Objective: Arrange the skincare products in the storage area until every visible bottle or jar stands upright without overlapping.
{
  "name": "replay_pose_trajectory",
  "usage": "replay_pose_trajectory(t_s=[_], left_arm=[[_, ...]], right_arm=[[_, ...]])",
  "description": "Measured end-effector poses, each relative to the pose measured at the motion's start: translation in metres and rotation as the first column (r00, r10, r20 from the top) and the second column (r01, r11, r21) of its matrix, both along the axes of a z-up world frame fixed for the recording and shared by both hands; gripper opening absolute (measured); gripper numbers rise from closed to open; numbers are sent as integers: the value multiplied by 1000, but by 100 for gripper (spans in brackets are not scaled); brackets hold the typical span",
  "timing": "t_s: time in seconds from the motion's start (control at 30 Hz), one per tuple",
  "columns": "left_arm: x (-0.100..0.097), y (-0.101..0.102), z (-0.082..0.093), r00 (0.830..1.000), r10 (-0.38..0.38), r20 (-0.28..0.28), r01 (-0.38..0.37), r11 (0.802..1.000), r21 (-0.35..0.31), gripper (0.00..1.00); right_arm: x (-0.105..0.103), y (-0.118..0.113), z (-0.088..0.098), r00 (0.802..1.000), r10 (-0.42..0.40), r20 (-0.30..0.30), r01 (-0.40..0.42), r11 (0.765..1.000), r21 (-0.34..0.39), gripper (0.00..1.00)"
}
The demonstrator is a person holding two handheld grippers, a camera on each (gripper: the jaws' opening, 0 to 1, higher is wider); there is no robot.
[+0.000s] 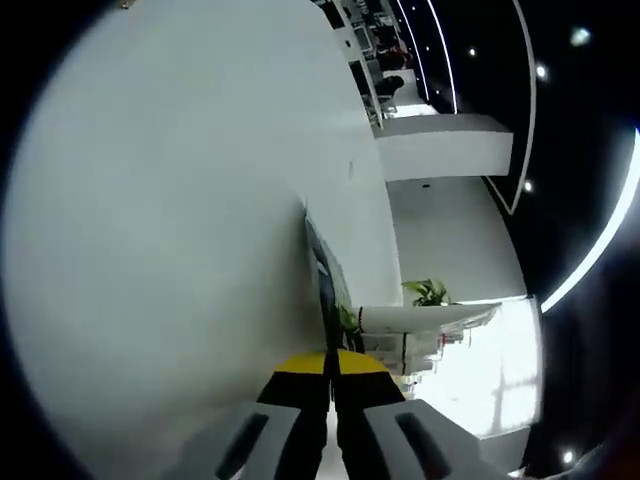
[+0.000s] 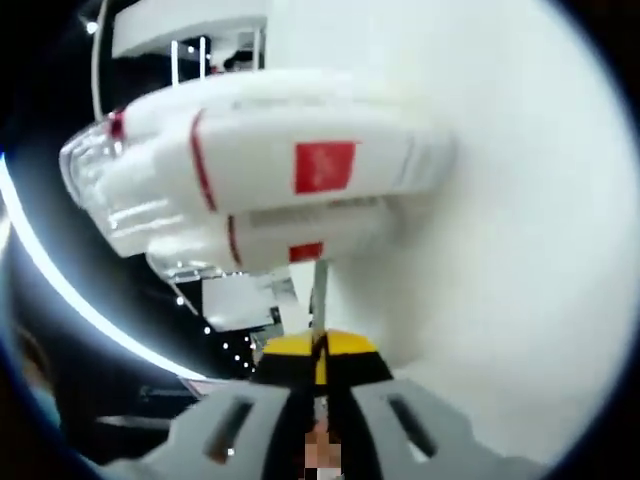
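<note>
My left gripper (image 1: 330,362) rises from the bottom of the left gripper view. Its yellow-tipped jaws are pressed together with nothing between them, and they point at a broad white wall (image 1: 170,220). In the right gripper view my right gripper (image 2: 320,348) is likewise shut and empty, its yellow tips touching. It points toward a large white rounded structure (image 2: 270,170) with a red square and red stripes on it.
The left gripper view is rolled sideways. It shows a white ledge (image 1: 420,318) with a green plant (image 1: 428,292), a dark ceiling with light strips (image 1: 600,240), and a bright floor area (image 1: 480,380). In the right gripper view a white wall (image 2: 520,260) stands at the right.
</note>
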State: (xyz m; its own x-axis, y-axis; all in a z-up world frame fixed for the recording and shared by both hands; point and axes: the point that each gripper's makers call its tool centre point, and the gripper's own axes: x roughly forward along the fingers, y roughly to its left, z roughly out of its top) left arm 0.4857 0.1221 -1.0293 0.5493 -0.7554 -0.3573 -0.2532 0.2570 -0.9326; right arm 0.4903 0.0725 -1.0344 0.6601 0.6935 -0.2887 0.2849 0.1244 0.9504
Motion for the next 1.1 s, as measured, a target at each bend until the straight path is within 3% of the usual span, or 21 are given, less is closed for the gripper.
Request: replay_pose_trajectory(t_s=[0.07, 0.17, 0.23, 0.3, 0.37, 0.43, 0.53, 0.77, 1.03, 1.1], left_arm=[[-3, -2, 3, 1000, -22, -7, 22, 999, -36, 1], [-5, 1, 1, 999, -33, 16, 32, 999, 12, 7], [-6, 3, -1, 1000, -22, 1, 22, 1000, 20, 15], [-6, 4, -2, 1000, -26, 9, 26, 999, 26, 9], [-3, 8, -1, 1000, -16, 15, 16, 1000, 17, 1], [0, 10, -4, 1000, -7, 11, 7, 1000, 24, 1], [1, 9, -5, 1000, -17, 18, 16, 999, 35, 0], [-2, 12, -15, 1000, -8, 13, 7, 995, 100, 0], [-3, 7, -15, 999, 1, -45, 0, 999, 38, 4], [-5, 12, -8, 1000, 9, -23, -7, 997, 74, 7]], right_arm=[[6, -4, 2, 999, -51, 10, 51, 999, -2, 0], [10, -6, -2, 996, -91, -3, 91, 996, -12, 0], [11, -5, -7, 995, -102, -8, 102, 995, -19, 0], [12, -4, -10, 992, -121, -23, 120, 993, -15, 0], [13, -2, -13, 987, -144, -68, 147, 989, 32, 0], [11, -1, -14, 984, -148, -100, 155, 985, 70, 0], [9, -2, -17, 989, -125, -78, 125, 992, -2, 2], [1, -7, -24, 986, -123, -113, 122, 992, -12, 4], [4, -11, -26, 978, -160, -132, 158, 987, -26, 1], [5, -12, -26, 978, -158, -134, 155, 987, -33, 1]])
